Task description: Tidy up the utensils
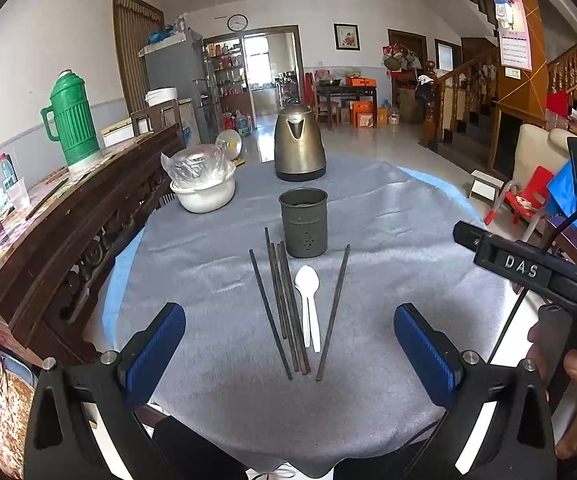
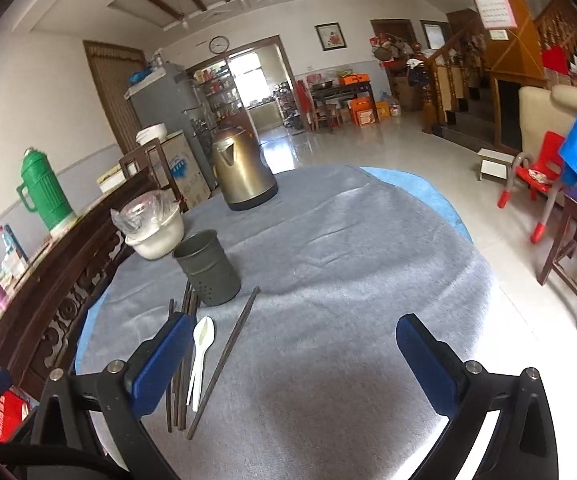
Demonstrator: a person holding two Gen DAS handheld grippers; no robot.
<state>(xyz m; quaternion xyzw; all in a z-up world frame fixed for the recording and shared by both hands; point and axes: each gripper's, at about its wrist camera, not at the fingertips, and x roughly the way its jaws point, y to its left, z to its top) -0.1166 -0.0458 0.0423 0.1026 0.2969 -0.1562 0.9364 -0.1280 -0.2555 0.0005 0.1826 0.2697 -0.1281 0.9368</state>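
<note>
Several dark chopsticks (image 1: 284, 304) (image 2: 224, 356) and two white plastic spoons (image 1: 308, 300) (image 2: 201, 354) lie on the grey tablecloth (image 1: 388, 240) (image 2: 348, 260). Just behind them stands a dark metal utensil cup (image 1: 303, 222) (image 2: 207, 268), upright. My left gripper (image 1: 290, 340) is open, hovering over the near ends of the chopsticks and spoons with nothing between its blue pads. My right gripper (image 2: 294, 356) is open and holds nothing; it sits to the right of the utensils. Its body, with a hand on it, shows in the left wrist view (image 1: 528, 268).
A bronze electric kettle (image 1: 299, 144) (image 2: 244, 172) stands at the table's far side. A white bowl with a plastic bag (image 1: 202, 182) (image 2: 154, 232) is at the far left. A carved wooden sideboard (image 1: 68, 220) with a green thermos (image 1: 72, 120) (image 2: 46, 192) runs along the left. Chairs stand on the right.
</note>
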